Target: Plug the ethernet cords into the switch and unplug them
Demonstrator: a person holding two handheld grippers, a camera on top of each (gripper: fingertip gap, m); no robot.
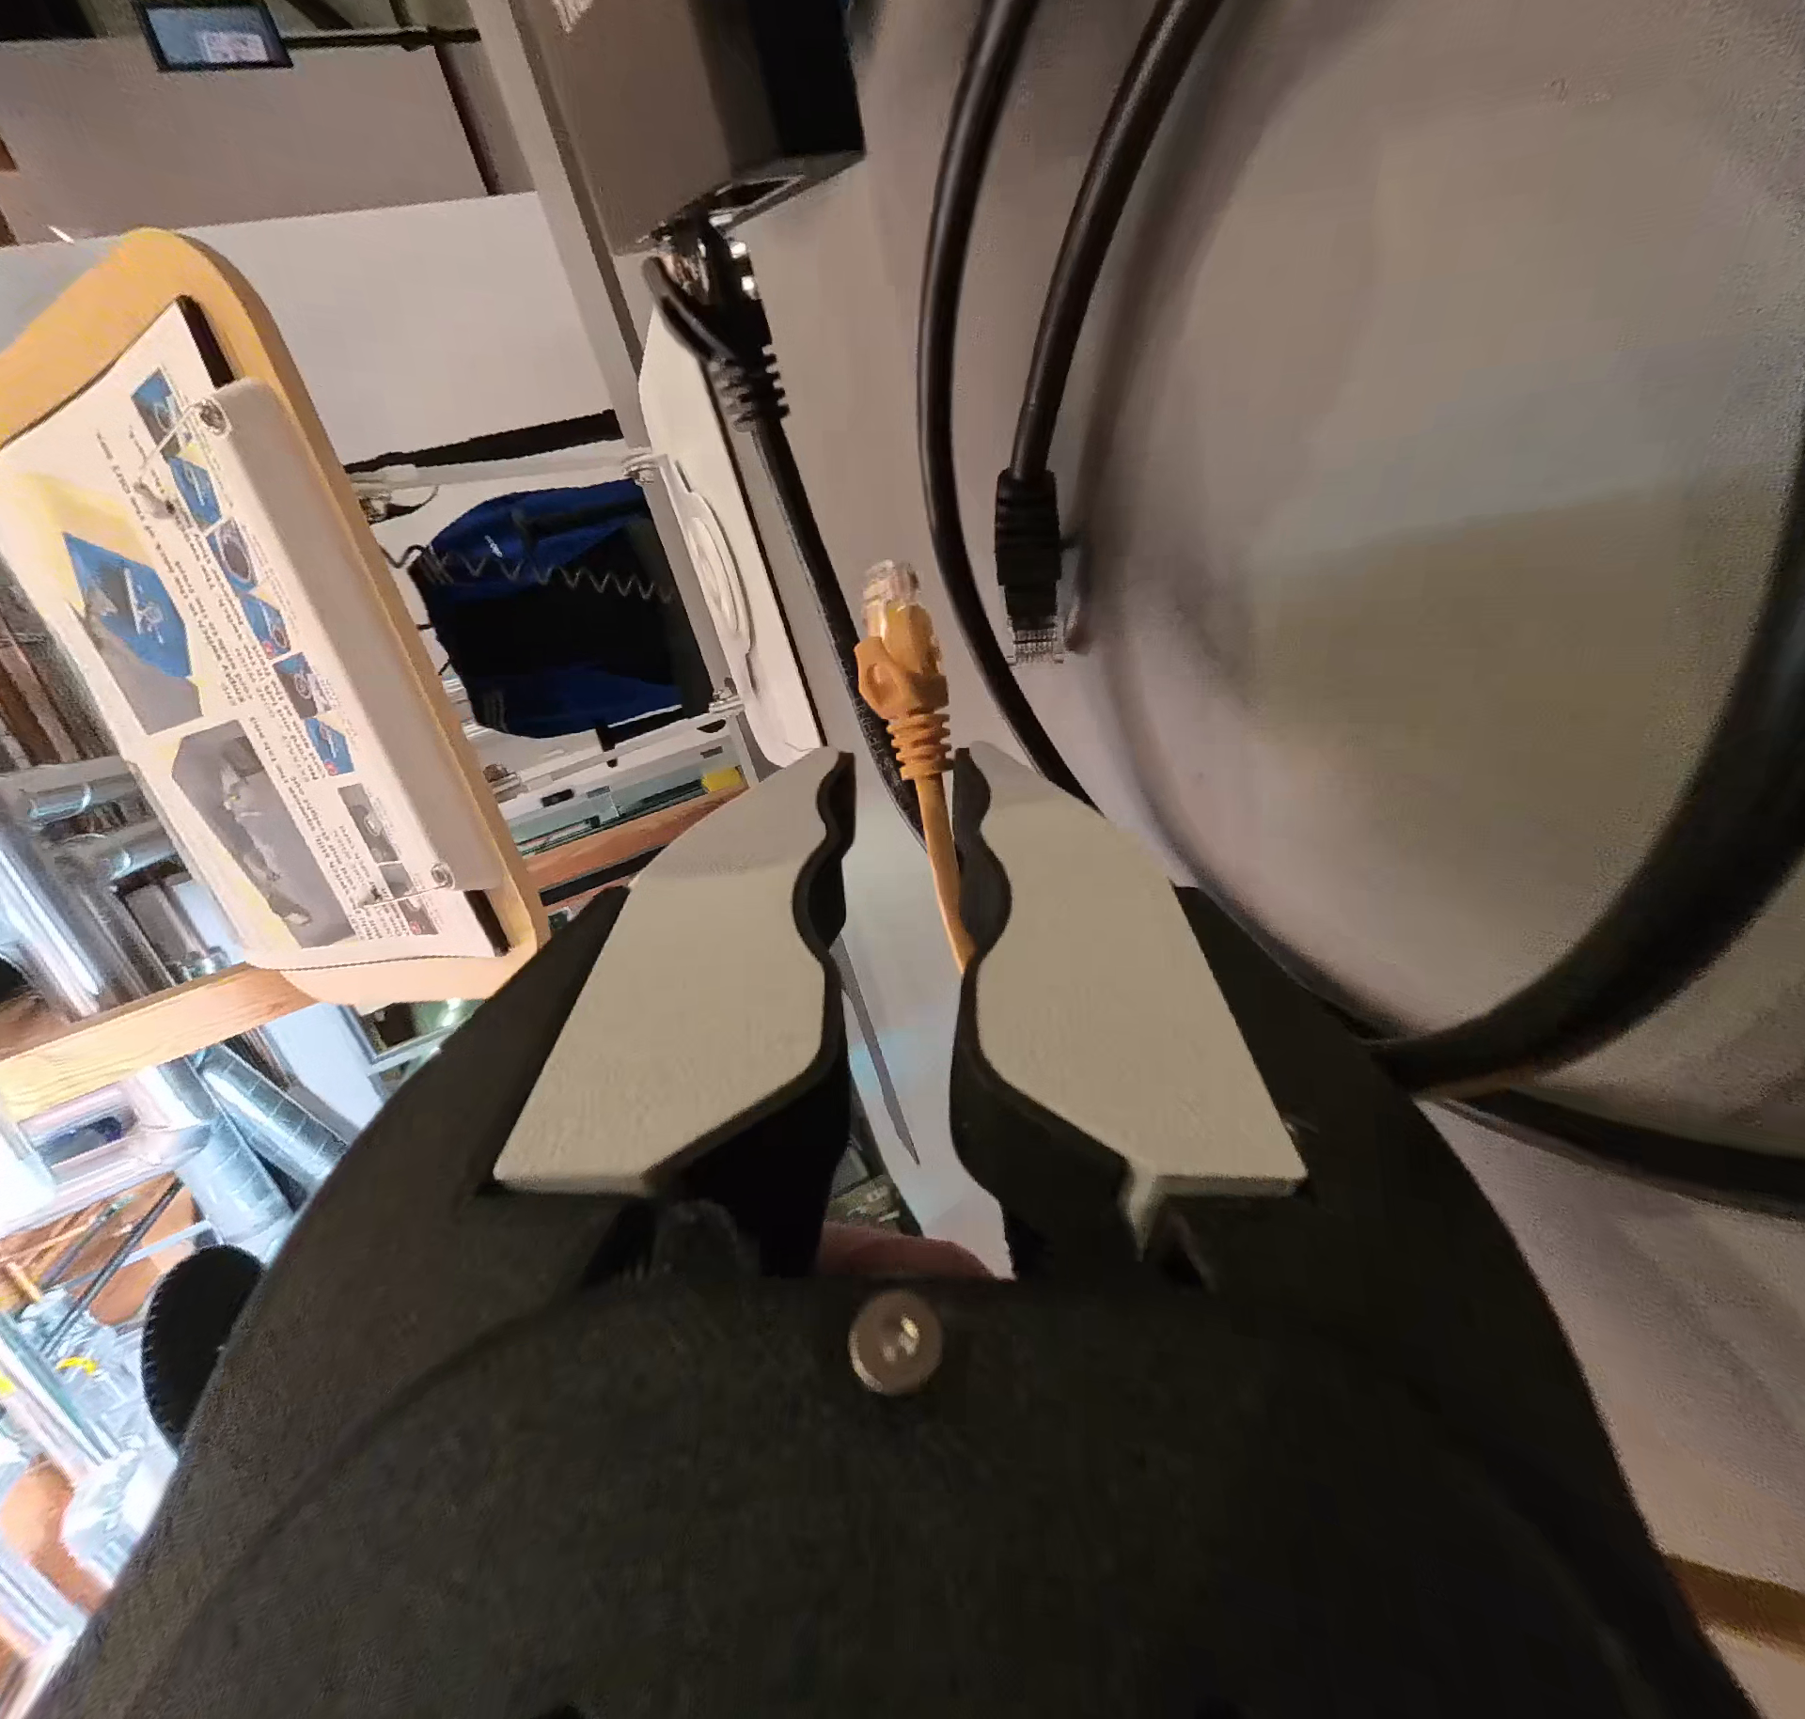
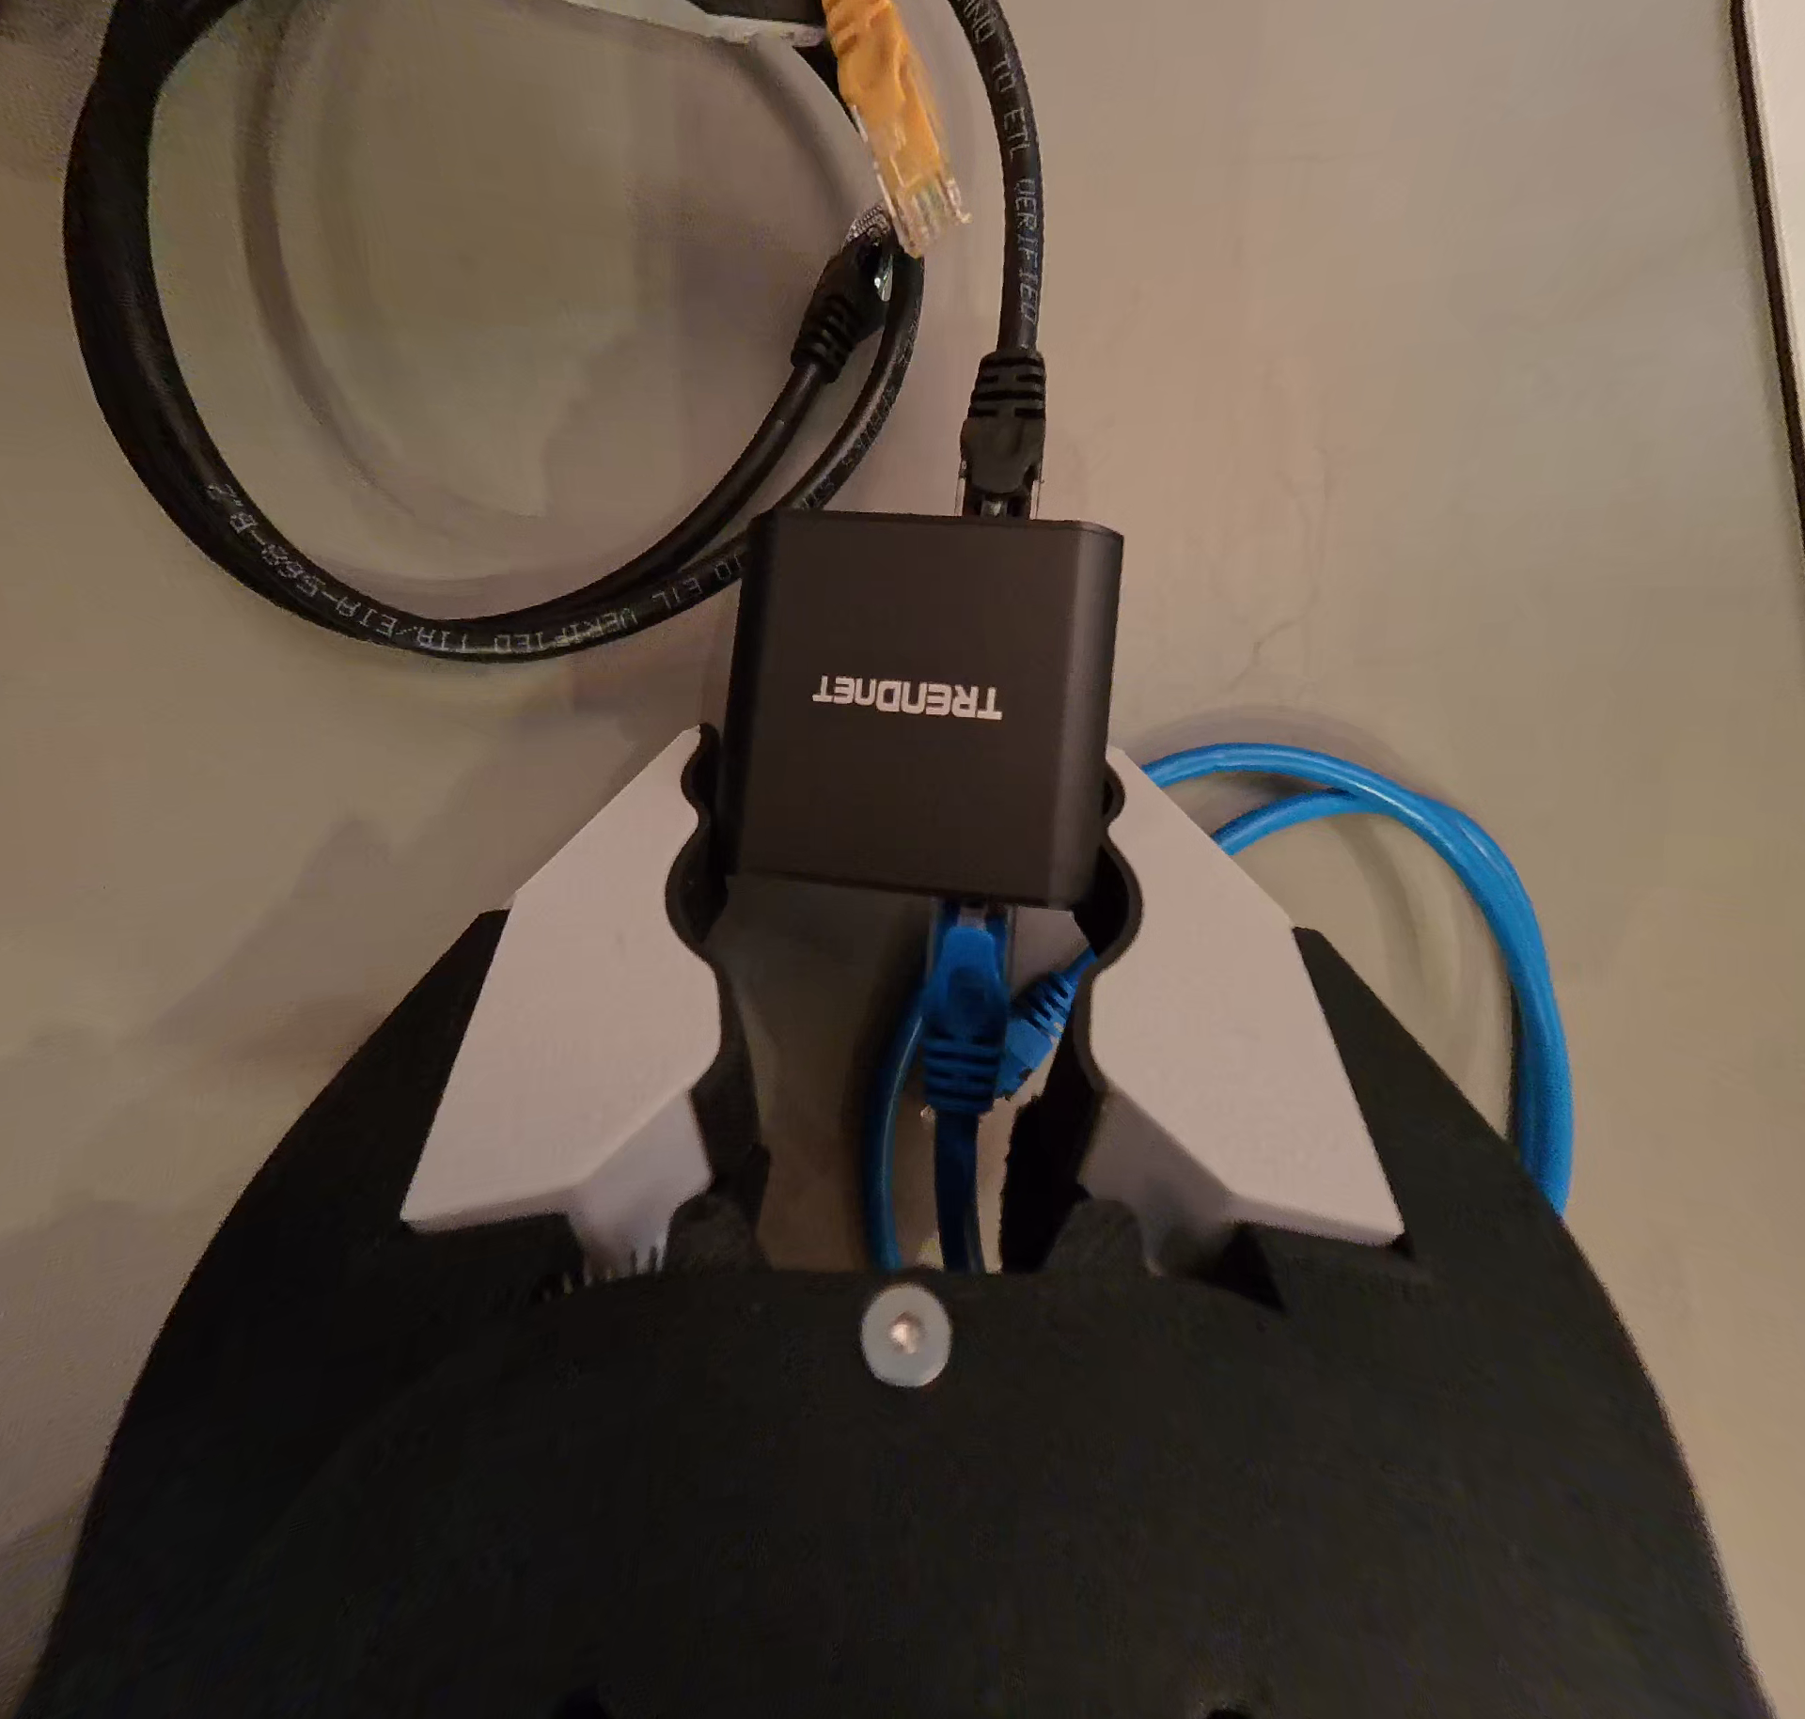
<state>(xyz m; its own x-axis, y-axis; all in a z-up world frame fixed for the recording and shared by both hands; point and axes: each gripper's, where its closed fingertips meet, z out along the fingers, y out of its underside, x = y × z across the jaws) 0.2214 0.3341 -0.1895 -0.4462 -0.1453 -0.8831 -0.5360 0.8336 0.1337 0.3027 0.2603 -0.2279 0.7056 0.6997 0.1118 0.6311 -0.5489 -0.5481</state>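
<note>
A pale grey table (image 2: 1367, 325) fills the right wrist view, evenly lit, with soft shadows. In the tilted left wrist view, the landmark is a wooden board (image 1: 391, 910) bearing a printed sheet (image 1: 244, 696) under a clear holder. Beyond the board stands a white wall (image 1: 391, 305) with a small framed picture (image 1: 213, 34). Just beside the board, toward the table, hangs a blue bag (image 1: 557, 598). Below the board lie shiny metal ducts (image 1: 146, 989) and wooden shelving (image 1: 127, 1037).
</note>
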